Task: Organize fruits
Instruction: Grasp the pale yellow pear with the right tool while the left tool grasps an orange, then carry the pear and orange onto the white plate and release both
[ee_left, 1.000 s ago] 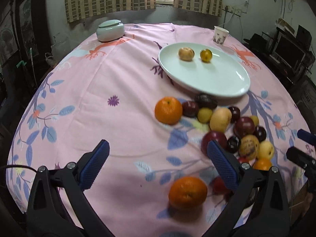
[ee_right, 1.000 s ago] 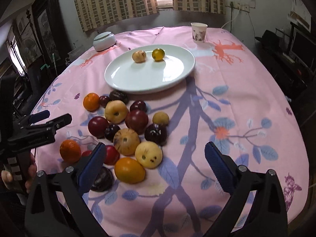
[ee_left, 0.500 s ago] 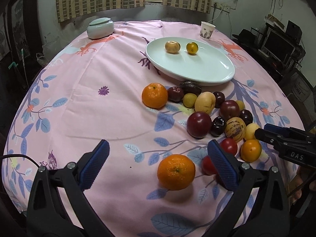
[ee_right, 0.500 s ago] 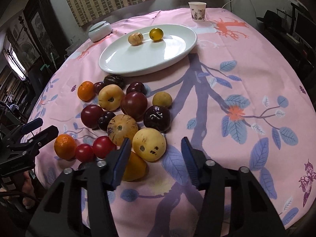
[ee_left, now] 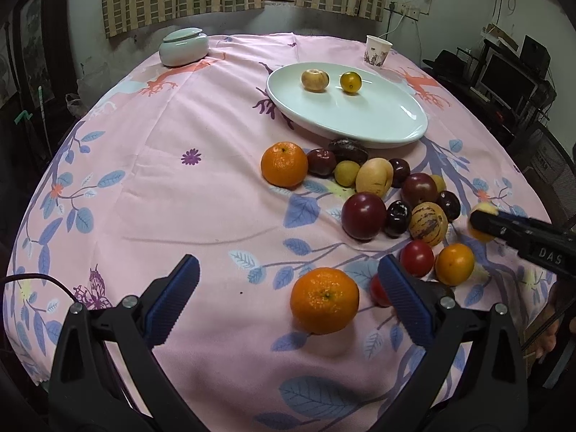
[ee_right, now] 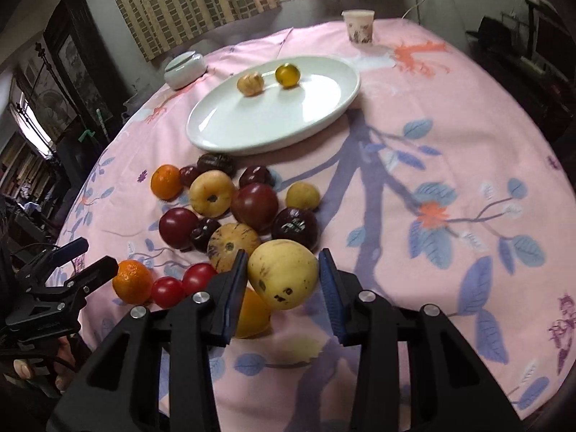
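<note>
I am closing my right gripper (ee_right: 282, 273) fingers on the yellow fruit (ee_right: 283, 273) sitting between them, while my left gripper (ee_left: 288, 288) is hanging open beside an orange (ee_left: 324, 300).

Right gripper (ee_right: 282, 280), bottom centre, has just been closing onto a yellow fruit (ee_right: 284, 273); left gripper (ee_left: 288, 288) gapes wide.
</note>
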Action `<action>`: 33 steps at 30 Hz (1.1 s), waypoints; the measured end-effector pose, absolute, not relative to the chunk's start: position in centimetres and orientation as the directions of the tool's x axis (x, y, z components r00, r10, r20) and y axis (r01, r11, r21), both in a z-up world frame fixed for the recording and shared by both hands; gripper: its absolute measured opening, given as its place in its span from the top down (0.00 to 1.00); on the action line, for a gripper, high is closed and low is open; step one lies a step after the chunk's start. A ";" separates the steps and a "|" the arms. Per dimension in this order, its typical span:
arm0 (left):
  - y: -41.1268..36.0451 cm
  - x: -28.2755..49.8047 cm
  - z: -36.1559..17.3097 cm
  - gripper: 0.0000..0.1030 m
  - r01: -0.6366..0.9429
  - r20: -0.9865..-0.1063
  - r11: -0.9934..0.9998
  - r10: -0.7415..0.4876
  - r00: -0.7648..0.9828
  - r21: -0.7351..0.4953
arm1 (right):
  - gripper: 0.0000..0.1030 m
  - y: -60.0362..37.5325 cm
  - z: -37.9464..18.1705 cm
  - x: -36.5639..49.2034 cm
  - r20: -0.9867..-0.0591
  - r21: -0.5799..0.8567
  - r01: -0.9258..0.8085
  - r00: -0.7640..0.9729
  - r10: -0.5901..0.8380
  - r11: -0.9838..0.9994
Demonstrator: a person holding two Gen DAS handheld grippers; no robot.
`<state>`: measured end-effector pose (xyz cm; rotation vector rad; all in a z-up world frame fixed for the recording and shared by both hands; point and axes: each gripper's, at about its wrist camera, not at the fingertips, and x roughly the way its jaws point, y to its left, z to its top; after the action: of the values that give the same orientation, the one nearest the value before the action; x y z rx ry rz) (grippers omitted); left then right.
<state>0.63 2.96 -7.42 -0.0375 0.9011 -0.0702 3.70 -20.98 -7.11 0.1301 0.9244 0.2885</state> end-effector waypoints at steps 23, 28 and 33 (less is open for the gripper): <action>1.7 0.7 -10.1 0.56 0.070 -0.845 0.983 -0.180 0.503 -0.168 | 0.61 -21.8 -6.4 1.0 -0.749 0.249 -0.205 0.579 0.322 0.947; 2.0 0.3 -8.7 0.56 0.066 -0.828 0.980 -0.192 0.527 -0.186 | 0.61 -21.6 -6.2 0.7 -0.742 0.251 -0.220 0.582 0.333 0.943; 2.1 0.4 -7.7 0.56 0.071 -0.824 0.981 -0.190 0.533 -0.181 | 0.61 -21.3 -6.3 0.7 -0.740 0.255 -0.233 0.577 0.345 0.938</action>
<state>0.38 2.05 -7.72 -0.1307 0.9970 -0.1562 0.69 -21.32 -6.28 0.1351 0.8940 0.3394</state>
